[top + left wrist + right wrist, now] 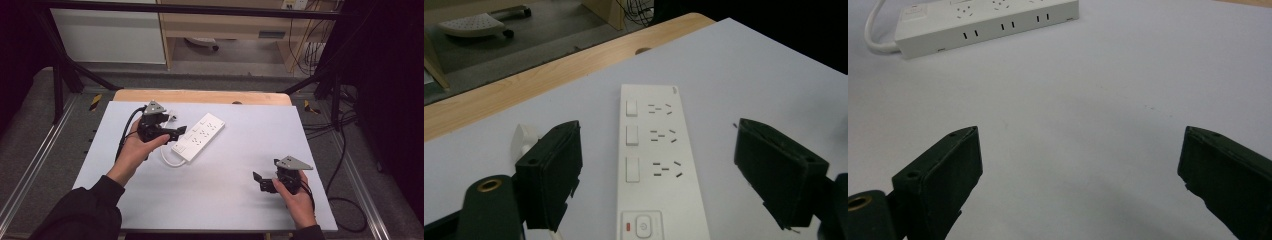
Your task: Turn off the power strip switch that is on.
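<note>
My left claw (658, 170) is wide open, jaws astride the strip (656, 165), pads clear of its sides, nothing gripped. Strip runs lengthwise away from the claw, switch end nearest. Its plug (526, 139) lies just beyond my left jaw. My right claw (1080, 175) is open too, over bare mat (1088, 100); strip well ahead, up-left.
</note>
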`<action>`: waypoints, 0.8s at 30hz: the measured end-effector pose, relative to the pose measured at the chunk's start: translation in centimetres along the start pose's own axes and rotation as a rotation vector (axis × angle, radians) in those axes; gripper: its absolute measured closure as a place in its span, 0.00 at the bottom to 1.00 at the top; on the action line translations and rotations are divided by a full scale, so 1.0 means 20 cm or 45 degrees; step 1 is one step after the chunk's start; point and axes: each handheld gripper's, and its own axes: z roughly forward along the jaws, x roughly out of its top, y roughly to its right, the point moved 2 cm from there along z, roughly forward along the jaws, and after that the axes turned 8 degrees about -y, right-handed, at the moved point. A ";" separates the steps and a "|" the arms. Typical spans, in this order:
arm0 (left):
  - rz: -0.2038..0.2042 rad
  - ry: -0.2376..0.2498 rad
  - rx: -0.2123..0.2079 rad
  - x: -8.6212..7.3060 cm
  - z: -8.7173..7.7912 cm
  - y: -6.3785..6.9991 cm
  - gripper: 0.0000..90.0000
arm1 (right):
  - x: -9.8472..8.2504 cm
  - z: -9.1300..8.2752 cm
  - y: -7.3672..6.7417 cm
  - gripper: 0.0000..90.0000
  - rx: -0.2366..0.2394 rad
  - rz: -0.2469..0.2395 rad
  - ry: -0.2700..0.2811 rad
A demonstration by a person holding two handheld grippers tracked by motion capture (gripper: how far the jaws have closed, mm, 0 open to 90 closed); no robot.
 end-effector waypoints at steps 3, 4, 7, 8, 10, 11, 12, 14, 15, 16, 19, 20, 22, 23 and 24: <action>0.000 0.000 0.009 0.02 0.02 0.00 0.24 | 0.00 0.00 0.00 0.05 -0.002 -0.005 0.001; 0.001 0.003 0.007 0.02 0.03 0.00 0.24 | 0.00 0.00 0.00 0.05 -0.002 -0.005 0.001; 0.004 0.015 -0.003 0.04 0.06 0.00 0.24 | 0.00 0.00 0.00 0.05 -0.002 -0.007 0.003; 0.001 0.017 0.000 0.04 0.07 -0.01 0.24 | 0.00 -0.01 0.00 0.05 -0.002 -0.007 0.005; 0.001 0.014 0.002 0.05 0.09 -0.01 0.24 | 0.00 -0.01 0.00 0.05 -0.002 -0.006 0.005; 0.001 0.013 0.004 0.05 0.10 -0.01 0.25 | 0.00 -0.01 0.00 0.05 -0.002 -0.007 0.007; 0.004 0.014 0.008 0.05 0.11 0.00 0.25 | 0.00 -0.01 0.00 0.05 -0.002 -0.003 0.009; 0.003 0.008 0.012 0.05 0.12 0.00 0.25 | 0.00 -0.01 0.01 0.05 -0.005 -0.005 0.010; 0.006 0.001 0.013 0.05 0.13 0.00 0.27 | 0.00 -0.02 0.01 0.05 -0.005 0.003 0.010; 0.013 -0.002 0.013 0.05 0.13 0.00 0.30 | 0.00 -0.02 0.01 0.05 -0.007 0.005 0.012; 0.018 -0.026 0.008 0.05 0.16 0.00 0.31 | 0.00 -0.02 0.01 0.05 -0.009 0.003 0.014; 0.014 -0.036 0.006 0.06 0.17 0.00 0.32 | 0.00 -0.02 0.01 0.05 -0.007 0.007 0.014; 0.015 -0.060 0.010 0.06 0.19 0.00 0.33 | 0.00 -0.02 0.01 0.05 -0.007 -0.005 0.012; 0.016 -0.069 0.012 0.06 0.19 0.00 0.33 | 0.00 -0.02 0.01 0.05 -0.007 -0.005 0.012; 0.017 -0.078 0.013 0.06 0.20 0.00 0.34 | 0.00 -0.02 0.01 0.05 -0.006 -0.003 0.010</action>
